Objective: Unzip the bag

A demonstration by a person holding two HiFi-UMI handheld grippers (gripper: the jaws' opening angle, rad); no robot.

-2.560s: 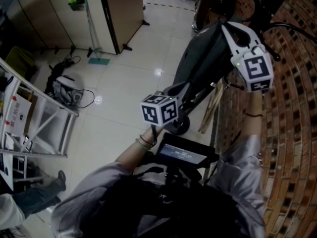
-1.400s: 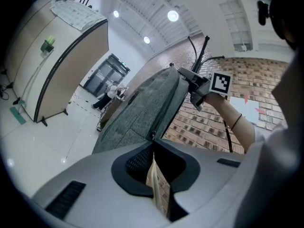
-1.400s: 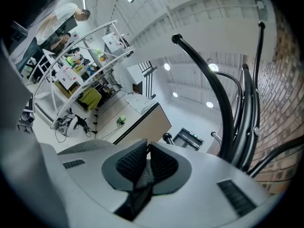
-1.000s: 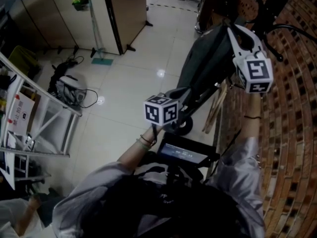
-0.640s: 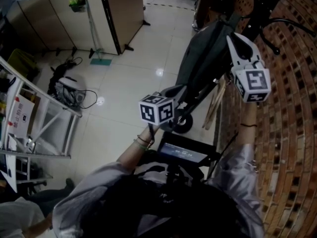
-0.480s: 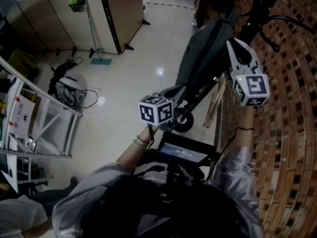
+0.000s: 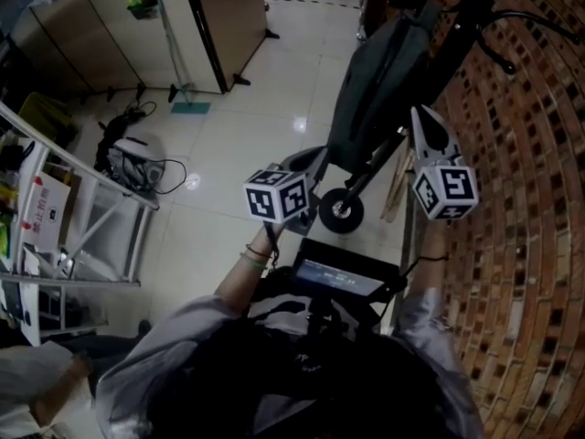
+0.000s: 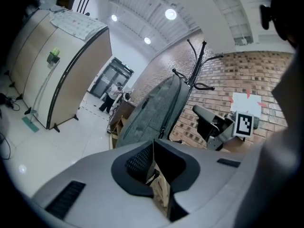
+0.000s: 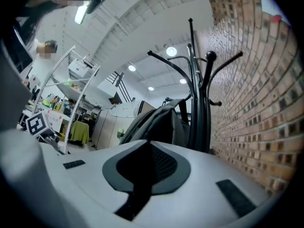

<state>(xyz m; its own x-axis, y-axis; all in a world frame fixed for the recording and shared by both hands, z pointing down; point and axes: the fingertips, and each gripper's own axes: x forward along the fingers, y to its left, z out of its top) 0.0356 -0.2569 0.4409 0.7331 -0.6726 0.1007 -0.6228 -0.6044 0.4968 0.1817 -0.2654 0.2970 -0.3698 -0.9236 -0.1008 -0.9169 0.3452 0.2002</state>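
Observation:
A grey-green backpack (image 7: pixel 379 71) hangs upright from a black coat stand (image 7: pixel 466 7) beside the brick wall. It also shows ahead in the left gripper view, backpack (image 8: pixel 152 113), and in the right gripper view, backpack (image 9: pixel 152 122). My left gripper (image 7: pixel 311 158) sits low by the bag's bottom corner, apart from it, jaws shut with nothing held (image 8: pixel 153 148). My right gripper (image 7: pixel 422 112) hovers right of the bag, clear of it. Its jaws (image 9: pixel 147 148) are closing, with only a narrow gap and nothing between them. I cannot make out the state of the zipper.
The brick wall (image 7: pixel 530 199) runs close on the right. The stand's caster wheel (image 7: pixel 341 213) and some wooden sticks (image 7: pixel 398 176) sit below the bag. A metal rack (image 7: pixel 82 218), floor cables (image 7: pixel 137 163) and a partition (image 7: pixel 210 26) lie left. A person (image 7: pixel 37 391) is at lower left.
Both grippers have drawn back from the bag toward me. The right one dropped from the bag's upper side to a spot beside it; the left one left the bag's bottom.

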